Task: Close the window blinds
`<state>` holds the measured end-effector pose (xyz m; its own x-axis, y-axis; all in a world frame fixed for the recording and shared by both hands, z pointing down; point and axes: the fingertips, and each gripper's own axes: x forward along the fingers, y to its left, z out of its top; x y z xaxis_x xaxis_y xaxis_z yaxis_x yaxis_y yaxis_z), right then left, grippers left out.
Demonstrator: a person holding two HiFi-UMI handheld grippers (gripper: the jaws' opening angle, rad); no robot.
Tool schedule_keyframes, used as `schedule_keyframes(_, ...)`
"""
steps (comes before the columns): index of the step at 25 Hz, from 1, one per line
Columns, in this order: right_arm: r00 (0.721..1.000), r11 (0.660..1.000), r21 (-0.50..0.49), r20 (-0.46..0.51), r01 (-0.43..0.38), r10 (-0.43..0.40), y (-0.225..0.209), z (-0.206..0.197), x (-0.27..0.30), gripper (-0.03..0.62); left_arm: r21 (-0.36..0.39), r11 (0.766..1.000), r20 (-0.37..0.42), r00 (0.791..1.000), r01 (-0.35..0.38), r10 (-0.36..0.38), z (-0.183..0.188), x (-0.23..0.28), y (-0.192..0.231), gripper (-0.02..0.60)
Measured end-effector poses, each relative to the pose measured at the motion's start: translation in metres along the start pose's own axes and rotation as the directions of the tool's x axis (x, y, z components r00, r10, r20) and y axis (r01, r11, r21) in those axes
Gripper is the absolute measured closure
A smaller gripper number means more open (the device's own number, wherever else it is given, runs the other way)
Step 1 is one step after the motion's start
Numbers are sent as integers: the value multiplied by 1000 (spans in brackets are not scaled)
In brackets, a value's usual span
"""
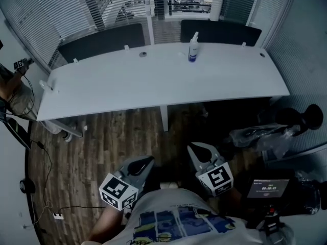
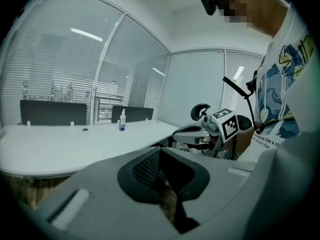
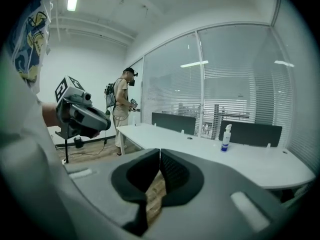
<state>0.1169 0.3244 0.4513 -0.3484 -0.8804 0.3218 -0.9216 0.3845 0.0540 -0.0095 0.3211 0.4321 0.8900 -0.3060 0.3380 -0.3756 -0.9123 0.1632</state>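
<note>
The window blinds (image 1: 61, 9) hang with their slats part open behind the long white desk (image 1: 153, 86); they also show in the left gripper view as blinds (image 2: 45, 69) and in the right gripper view as blinds (image 3: 240, 91). My left gripper (image 1: 145, 163) and right gripper (image 1: 196, 148) are held low over the wooden floor, on the near side of the desk and well short of the blinds. Both are shut, tips touching, with nothing between them. The same shows on the left gripper (image 2: 160, 152) and the right gripper (image 3: 159, 152) in their own views.
A spray bottle (image 1: 193, 47) stands on the desk near two dark screens (image 1: 102, 41). An office chair (image 1: 299, 117) and a plastic bag (image 1: 260, 136) are on the right. Another person (image 3: 122, 109) stands at the desk's left end. Cables (image 1: 48, 188) lie on the floor.
</note>
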Motion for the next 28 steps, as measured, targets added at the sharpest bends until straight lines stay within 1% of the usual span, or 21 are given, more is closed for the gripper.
schedule_keyframes(4, 1000, 1000, -15, -3, 16, -16, -8, 14, 43, 588, 2, 1000, 21, 1000, -6, 6, 11, 3, 49, 574)
schedule_keyframes(11, 998, 997, -53, 30, 62, -61, -21, 61, 130, 580, 21, 1000, 51, 999, 0, -2, 36, -5, 137, 574)
schedule_keyframes(15, 996, 994, -60, 39, 88, -86, -22, 81, 180, 577, 23, 1000, 51, 999, -12, 11, 38, -19, 189, 574)
schedule_keyframes(19, 996, 993, -85, 41, 86, -82, -14, 101, 229, 577, 15, 1000, 54, 998, -26, 25, 34, -33, 236, 574)
schedule_keyframes(21, 997, 993, -94, 39, 76, -73, -11, 108, 250, 577, 0, 999, 56, 998, -36, 36, 33, -36, 254, 574)
schedule_keyframes(24, 997, 991, -117, 34, 66, -62, -12, 118, 268, 577, -15, 999, 71, 996, -50, 51, 35, -40, 268, 574)
schedule_keyframes(28, 998, 990, -124, 26, 64, -61, -39, 123, 306, 577, -20, 996, 68, 994, -83, 84, 40, -32, 298, 574)
